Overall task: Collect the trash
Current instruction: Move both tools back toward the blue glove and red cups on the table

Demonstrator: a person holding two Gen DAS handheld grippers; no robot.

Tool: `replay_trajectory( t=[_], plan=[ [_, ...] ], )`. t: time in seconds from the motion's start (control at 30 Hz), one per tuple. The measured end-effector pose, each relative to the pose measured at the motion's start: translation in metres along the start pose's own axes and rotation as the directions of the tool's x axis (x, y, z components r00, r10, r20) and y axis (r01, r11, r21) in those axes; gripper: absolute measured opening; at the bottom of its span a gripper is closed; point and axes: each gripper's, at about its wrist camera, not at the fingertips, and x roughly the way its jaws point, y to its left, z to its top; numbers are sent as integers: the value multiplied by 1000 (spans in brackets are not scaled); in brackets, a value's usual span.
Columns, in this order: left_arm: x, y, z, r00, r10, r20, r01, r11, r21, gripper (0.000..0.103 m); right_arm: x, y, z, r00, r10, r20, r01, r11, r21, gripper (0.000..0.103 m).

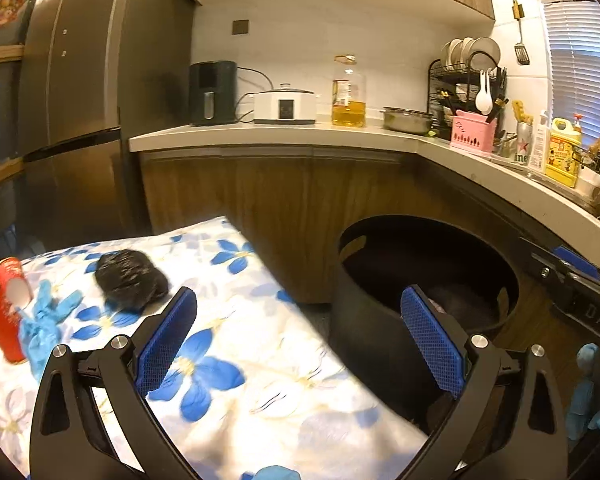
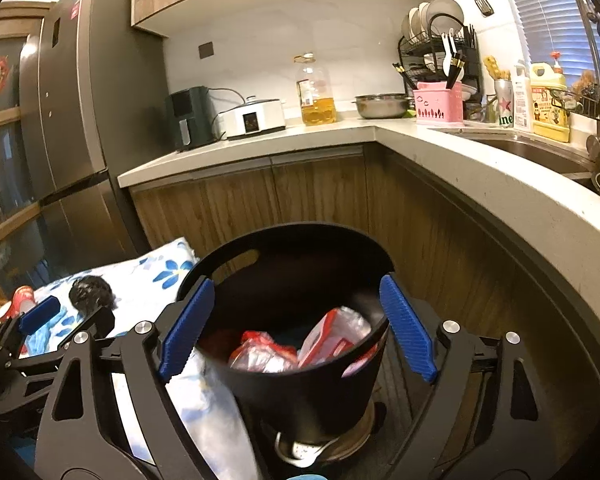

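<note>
Trash sits in two places before me. My left tongs [image 1: 300, 336] are spread wide with nothing between the blue pads, hanging over the near edge of the tabletop [image 1: 260, 360], which is covered in a white cloth with blue flowers. On that cloth, well to the left, lies a crumpled black bag [image 1: 130, 278]; just beside it is a blue glove [image 1: 46, 320], which touches a red paper cup [image 1: 2, 320] standing at the far left edge.

My right tongs [image 2: 296, 328] are also spread and empty, held above the black bin [image 2: 300, 364] that stands on the floor just beside the tabletop. Inside the bin I see red and white plastic wrappers [image 2: 300, 348] piled at the bottom. In the right wrist view my left tongs show at the lower left, over the cloth near the black bag.

Behind everything runs the kitchen counter [image 2: 260, 136] with a bottle of oil [image 2: 316, 92], a white cooker [image 2: 254, 118] and a pink caddy [image 2: 438, 104].
</note>
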Motion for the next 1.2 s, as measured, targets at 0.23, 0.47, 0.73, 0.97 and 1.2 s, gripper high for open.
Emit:
replay_trajectory(
  t=[0.23, 0.47, 0.73, 0.97, 1.2],
  plan=[
    [-28, 23, -14, 998, 68, 2, -68, 998, -9, 98, -21, 25, -18, 999, -4, -32, 4, 1000, -24, 88],
    [-61, 51, -24, 992, 124, 20, -123, 992, -39, 98, -42, 51, -30, 999, 30, -38, -32, 999, -41, 94],
    [-93, 78, -32, 984, 172, 33, -169, 982, -79, 98, -66, 86, -40, 996, 79, -32, -81, 994, -75, 97],
    [-114, 100, -37, 976, 214, 47, -208, 972, -105, 98, -78, 116, -45, 993, 118, -28, -120, 987, -104, 98],
    [-123, 122, -44, 968, 249, 42, -242, 961, -132, 98, -78, 140, -52, 988, 145, -42, -150, 980, -128, 98]
  ],
)
